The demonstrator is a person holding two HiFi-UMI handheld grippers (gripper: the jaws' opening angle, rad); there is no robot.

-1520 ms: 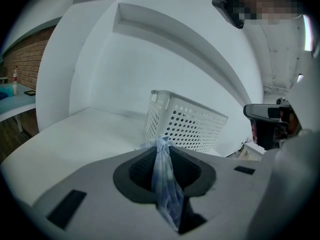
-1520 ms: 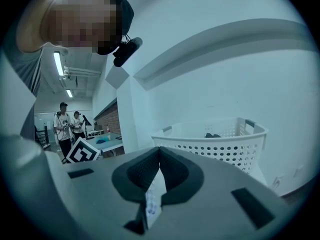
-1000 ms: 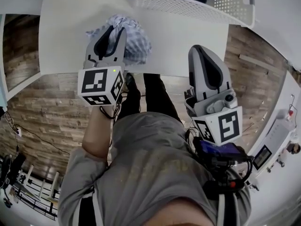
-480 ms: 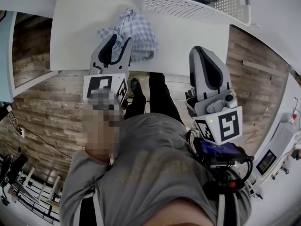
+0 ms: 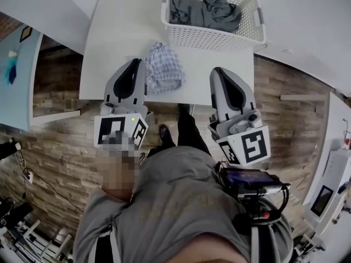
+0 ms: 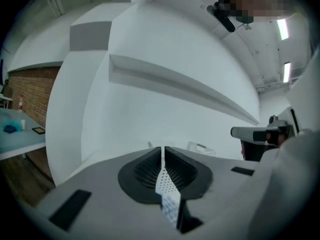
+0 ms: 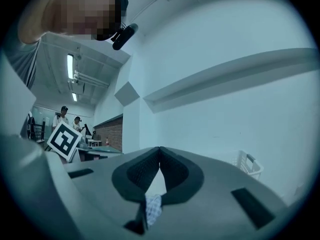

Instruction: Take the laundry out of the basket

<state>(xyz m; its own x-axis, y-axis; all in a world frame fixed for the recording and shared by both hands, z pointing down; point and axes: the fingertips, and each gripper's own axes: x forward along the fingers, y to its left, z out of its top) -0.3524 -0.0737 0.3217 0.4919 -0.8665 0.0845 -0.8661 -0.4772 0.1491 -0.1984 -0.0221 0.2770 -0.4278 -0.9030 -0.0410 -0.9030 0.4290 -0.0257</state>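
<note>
While standing at the white table [image 5: 112, 32], holding the left gripper [image 5: 134, 62] and the right gripper [image 5: 218, 70] out level, side by side, marker cubes turned back toward the body. Pointing both forward over the table's near edge, forearms tucked close to the torso.

Showing the left gripper's jaws drawn in to a hairline slit, having just been closing, with nothing caught between them. Showing the right gripper's jaws meeting at the tips, likewise gripping nothing.

Lying crumpled on the table between the two grippers, below and just right of the left gripper's tip: the checked cloth [image 5: 163, 69].

Sitting straight ahead of the right gripper, ahead and to the right of the left one: the white basket [image 5: 211, 37], holding the grey laundry [image 5: 203, 10] bunched inside, with both grippers hanging short of the basket.
</note>
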